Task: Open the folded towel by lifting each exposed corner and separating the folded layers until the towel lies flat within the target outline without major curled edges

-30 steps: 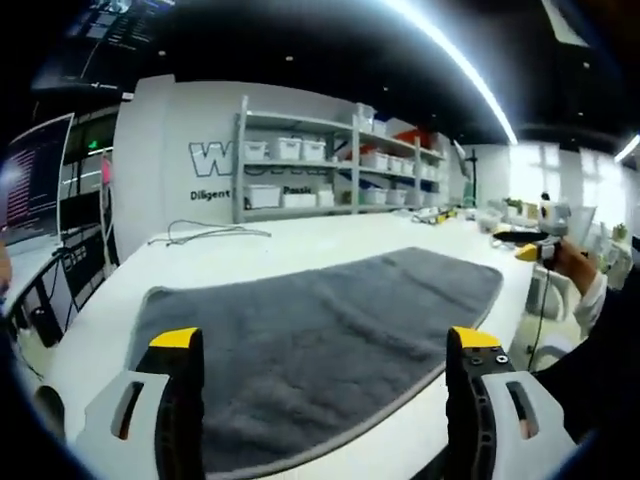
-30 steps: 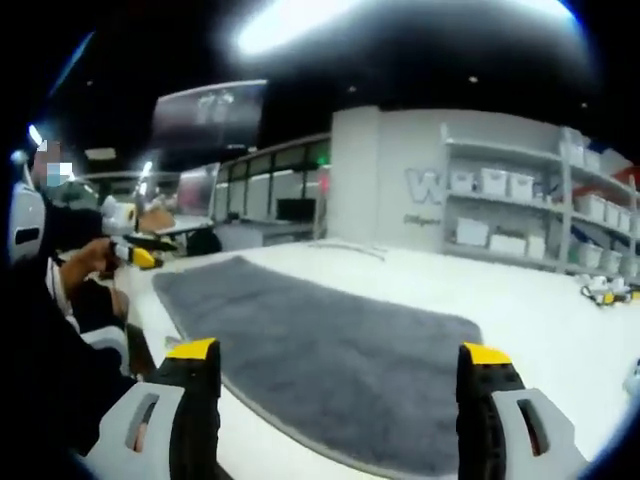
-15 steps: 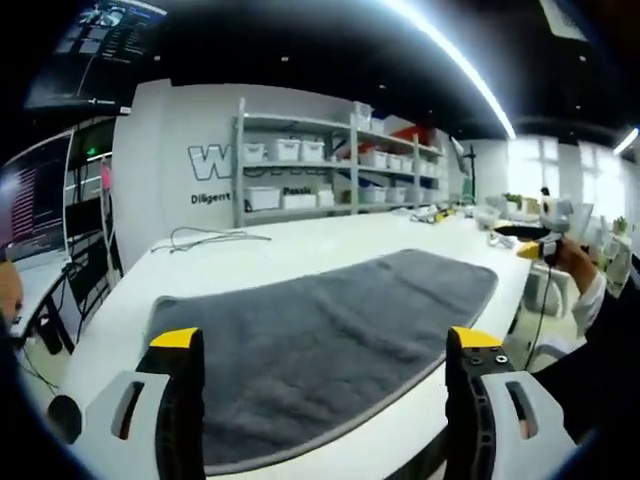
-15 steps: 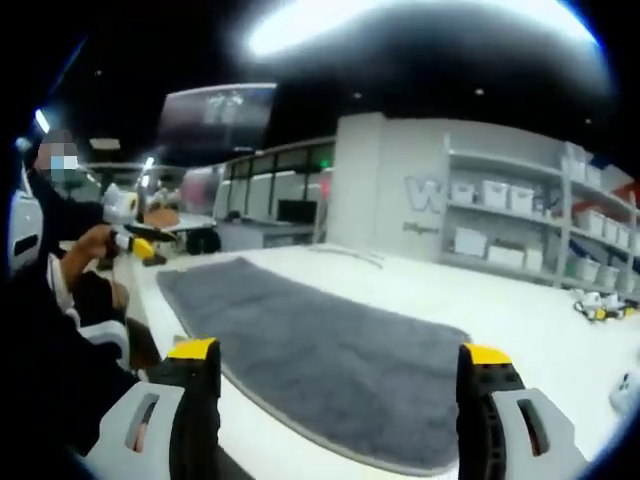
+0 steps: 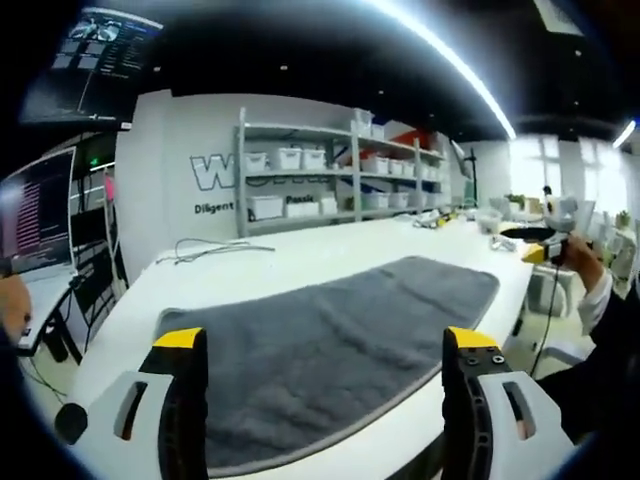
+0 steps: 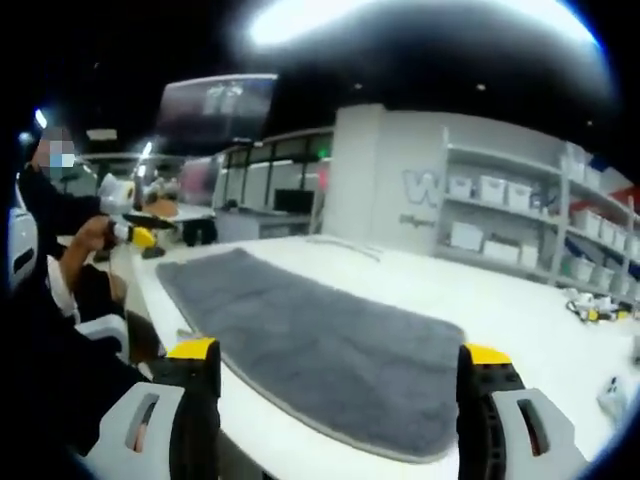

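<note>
Plain grey towel (image 5: 330, 335); white table (image 5: 260, 270); yellow-tipped claws

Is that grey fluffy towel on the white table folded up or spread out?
Spread out: the grey fluffy towel lies as one flat sheet on the white table, with no curled corners visible. Whether a layer hides underneath, I cannot tell.

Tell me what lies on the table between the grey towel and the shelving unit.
In the left gripper view, the stretch between the grey towel and the shelving unit is bare white table, apart from a loose cable lying towards the wall.
</note>
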Demonstrator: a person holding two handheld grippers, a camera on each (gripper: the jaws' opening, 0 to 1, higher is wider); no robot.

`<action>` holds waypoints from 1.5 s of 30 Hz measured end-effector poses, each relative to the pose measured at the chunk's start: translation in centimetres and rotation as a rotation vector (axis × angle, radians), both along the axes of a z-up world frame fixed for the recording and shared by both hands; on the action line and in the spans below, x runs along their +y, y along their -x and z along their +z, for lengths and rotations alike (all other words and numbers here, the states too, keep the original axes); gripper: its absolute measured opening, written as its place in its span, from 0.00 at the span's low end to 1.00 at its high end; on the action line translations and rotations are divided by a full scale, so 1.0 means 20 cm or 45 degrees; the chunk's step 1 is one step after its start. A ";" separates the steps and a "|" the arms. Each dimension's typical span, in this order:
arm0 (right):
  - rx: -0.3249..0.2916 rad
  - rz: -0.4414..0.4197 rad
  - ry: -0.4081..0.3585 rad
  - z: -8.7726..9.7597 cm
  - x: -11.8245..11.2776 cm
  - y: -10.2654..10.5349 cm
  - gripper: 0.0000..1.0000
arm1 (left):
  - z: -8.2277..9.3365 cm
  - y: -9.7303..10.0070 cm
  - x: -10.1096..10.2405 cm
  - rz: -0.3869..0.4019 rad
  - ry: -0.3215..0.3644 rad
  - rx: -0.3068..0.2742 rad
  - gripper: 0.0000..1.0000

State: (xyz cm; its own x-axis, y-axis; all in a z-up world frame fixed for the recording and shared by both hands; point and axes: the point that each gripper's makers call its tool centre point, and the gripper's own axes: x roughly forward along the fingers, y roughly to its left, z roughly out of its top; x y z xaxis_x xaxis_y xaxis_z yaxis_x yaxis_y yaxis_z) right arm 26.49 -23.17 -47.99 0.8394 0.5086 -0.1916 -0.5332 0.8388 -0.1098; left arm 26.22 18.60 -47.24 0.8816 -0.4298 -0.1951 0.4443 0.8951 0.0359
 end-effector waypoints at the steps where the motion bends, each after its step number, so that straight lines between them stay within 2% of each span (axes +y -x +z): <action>1: -0.003 -0.003 -0.005 0.01 -0.01 0.00 1.00 | -0.01 0.00 0.01 0.003 -0.006 0.007 0.96; 5: -0.014 -0.018 -0.004 0.03 -0.05 0.01 1.00 | -0.03 0.00 0.04 0.011 -0.047 0.033 0.97; 8: -0.008 -0.011 0.020 0.02 -0.07 0.02 1.00 | -0.03 0.01 0.01 0.001 -0.073 0.023 0.97; 15: -0.002 -0.015 0.062 0.01 -0.11 0.05 1.00 | -0.04 0.03 -0.01 -0.013 -0.055 0.028 0.97; 24: -0.056 -0.034 0.078 0.10 -0.10 0.04 1.00 | -0.04 0.07 0.05 0.020 -0.059 0.040 0.96; 30: -0.026 -0.025 0.121 0.06 -0.09 0.06 1.00 | -0.03 0.09 0.08 0.036 -0.060 0.034 0.96; 45: -0.006 -0.025 0.124 0.05 -0.11 0.07 1.00 | -0.02 0.11 0.10 0.046 -0.038 0.036 0.99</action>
State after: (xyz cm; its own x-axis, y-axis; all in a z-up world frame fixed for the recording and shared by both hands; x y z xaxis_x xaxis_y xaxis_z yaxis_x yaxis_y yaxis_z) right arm 25.10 -25.32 -47.01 0.8499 0.4713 -0.2356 -0.5163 0.8341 -0.1940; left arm 24.08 20.55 -47.58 0.8903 -0.3916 -0.2324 0.4132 0.9092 0.0507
